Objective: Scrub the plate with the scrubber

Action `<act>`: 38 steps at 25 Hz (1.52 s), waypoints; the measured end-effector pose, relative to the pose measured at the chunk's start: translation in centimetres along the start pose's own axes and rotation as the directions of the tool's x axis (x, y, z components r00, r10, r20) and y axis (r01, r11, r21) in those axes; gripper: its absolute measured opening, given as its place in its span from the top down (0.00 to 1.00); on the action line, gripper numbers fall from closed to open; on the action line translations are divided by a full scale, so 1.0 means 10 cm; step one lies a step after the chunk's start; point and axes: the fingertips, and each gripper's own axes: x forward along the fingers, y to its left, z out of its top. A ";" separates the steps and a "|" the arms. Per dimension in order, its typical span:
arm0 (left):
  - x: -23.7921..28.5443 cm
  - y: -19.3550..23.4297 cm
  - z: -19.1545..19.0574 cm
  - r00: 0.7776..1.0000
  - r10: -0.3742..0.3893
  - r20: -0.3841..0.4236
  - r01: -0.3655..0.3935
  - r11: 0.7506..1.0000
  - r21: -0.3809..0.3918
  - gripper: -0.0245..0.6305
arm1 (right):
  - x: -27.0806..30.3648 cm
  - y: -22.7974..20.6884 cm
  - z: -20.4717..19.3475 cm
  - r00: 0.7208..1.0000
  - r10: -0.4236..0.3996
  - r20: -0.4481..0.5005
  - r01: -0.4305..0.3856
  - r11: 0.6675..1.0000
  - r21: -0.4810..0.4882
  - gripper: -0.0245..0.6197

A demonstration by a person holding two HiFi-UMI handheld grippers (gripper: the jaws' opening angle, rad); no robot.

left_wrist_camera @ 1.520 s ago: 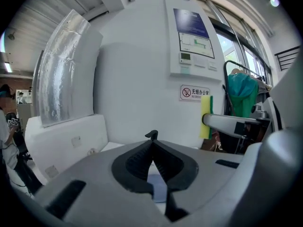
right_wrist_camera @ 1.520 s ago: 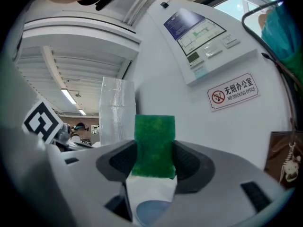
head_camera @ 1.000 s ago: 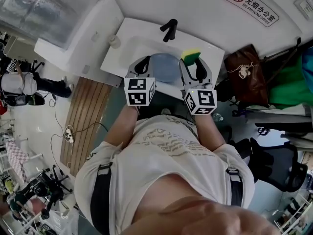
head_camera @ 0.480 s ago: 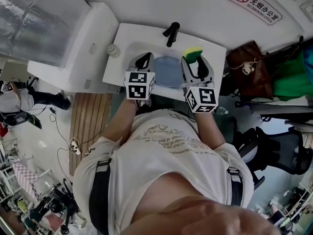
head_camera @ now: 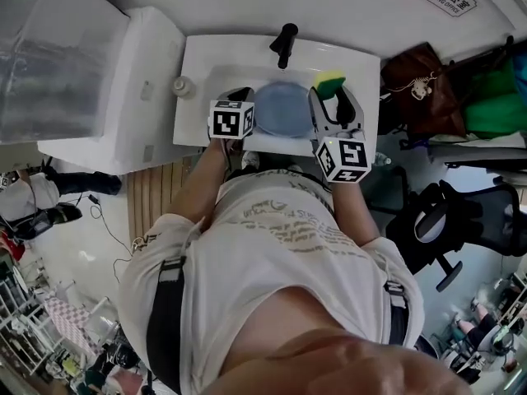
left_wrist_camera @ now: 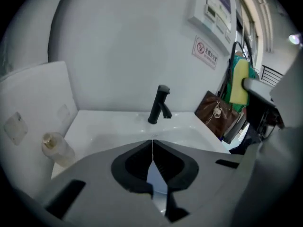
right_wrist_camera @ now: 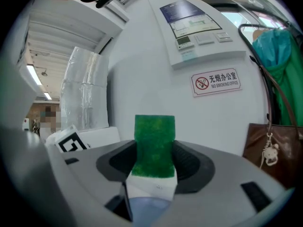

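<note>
left gripper (left_wrist_camera: 152,144): jaws pressed together, at plate's left rim
right gripper (right_wrist_camera: 154,163): clamped on green scrubber (right_wrist_camera: 154,136), near plate's right edge
plate (head_camera: 280,109): blue, in white sink (head_camera: 200,60), below black faucet (head_camera: 285,44)

The sink (head_camera: 202,56) looks glossy white ceramic at its rim, the faucet (head_camera: 285,41) matt black. The scrubber (right_wrist_camera: 154,145) has a rough green face; the plate (head_camera: 280,109) is smooth blue.
</note>
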 end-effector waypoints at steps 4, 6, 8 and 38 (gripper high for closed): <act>0.27 0.23 -0.31 0.989 0.000 -0.150 -0.013 0.996 -0.087 0.93 | -0.05 0.00 -0.02 1.000 -0.030 -0.006 0.030 1.000 0.001 0.60; 0.40 0.30 -0.47 0.976 -0.030 -0.216 0.000 0.990 -0.138 0.93 | -0.10 -0.01 -0.04 0.999 -0.046 -0.011 0.046 0.999 0.001 0.60; 0.52 0.35 -0.64 0.956 -0.069 -0.286 0.015 0.982 -0.188 0.93 | -0.14 -0.02 -0.10 0.998 -0.063 -0.025 0.063 0.998 0.005 0.60; 1.26 0.27 -1.68 0.740 -0.436 -0.512 -0.053 0.721 -0.691 0.90 | -0.46 -0.31 -0.13 0.984 -0.174 -0.049 0.174 0.985 0.004 0.60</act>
